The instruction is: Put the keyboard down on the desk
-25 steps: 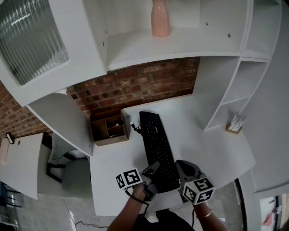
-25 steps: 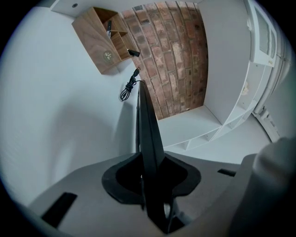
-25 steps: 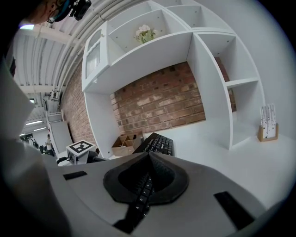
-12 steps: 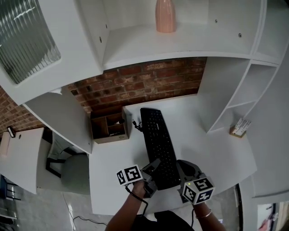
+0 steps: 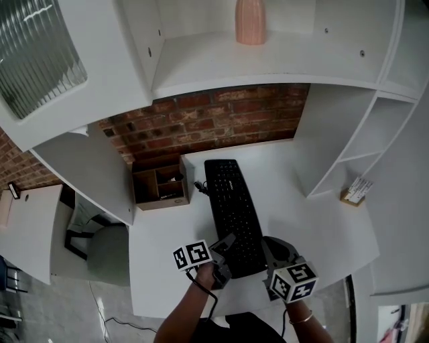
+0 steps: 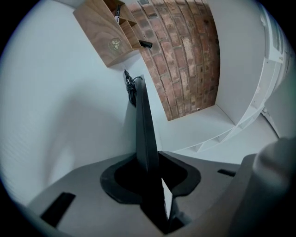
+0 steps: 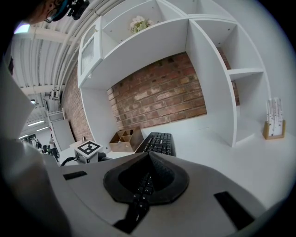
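Note:
A black keyboard (image 5: 233,213) stretches away from me over the white desk (image 5: 164,251), its far end near the brick wall. Both grippers hold its near end. My left gripper (image 5: 225,252) is shut on the near left edge; in the left gripper view the keyboard (image 6: 144,132) runs edge-on between the jaws. My right gripper (image 5: 269,252) is shut on the near right corner, and the keyboard's keys (image 7: 158,140) show between its jaws. The keyboard's cable (image 6: 131,86) is coiled at its far end. Whether the far end touches the desk is unclear.
A wooden desk organizer (image 5: 159,189) stands left of the keyboard's far end, against the brick wall. A small wooden card holder (image 5: 354,191) sits at the desk's right side under the shelves. A pink vase (image 5: 251,20) is on the upper shelf. A chair (image 5: 100,244) stands left of the desk.
The head view has shifted a little. Both grippers and the keyboard stay in nearly the same place over the desk.

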